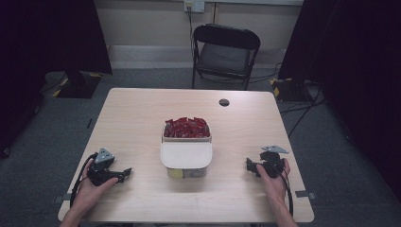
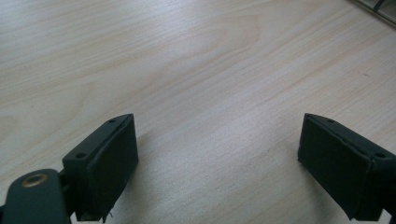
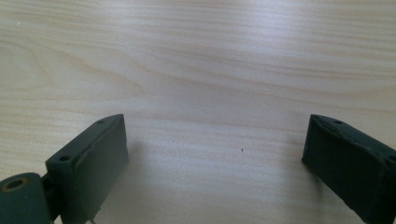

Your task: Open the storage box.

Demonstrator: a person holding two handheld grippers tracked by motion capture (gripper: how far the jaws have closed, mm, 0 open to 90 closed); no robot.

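Pale wood-grain table [image 1: 142,123], rounded corners; translucent tub [image 1: 186,153] of glossy red packets [image 1: 186,127] central. Flanking tub: left hand-held gripper [image 1: 124,174], right hand-held gripper [image 1: 249,165], jaws wide, empty.

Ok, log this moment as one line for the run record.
left gripper: open, empty, on table | right gripper: open, empty | container: centre, lid on part-way | red packets: heaped behind

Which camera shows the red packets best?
The high view: the red packets lie heaped in the back part of the box at the table's middle. Both gripper views look at bare table wood instead.
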